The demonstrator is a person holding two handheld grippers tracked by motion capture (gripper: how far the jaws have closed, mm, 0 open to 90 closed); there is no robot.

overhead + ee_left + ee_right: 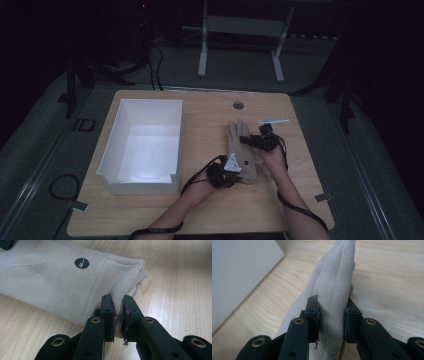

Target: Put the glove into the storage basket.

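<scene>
Beige fabric glove (pixel 241 150) lies flat on the wooden table, fingers pointing away; cuff edge pinched; finger section pinched.

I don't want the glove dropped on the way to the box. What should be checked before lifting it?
1. Left gripper clamped on the glove cuff edge: ok.
2. Right gripper pinching the glove's fingers: ok.
3. How deep the cuff sits between the left jaws: cannot tell, only a thin edge shows.
4. White box open and empty: ok.
5. Table between glove and box free of obstacles: ok.
</scene>
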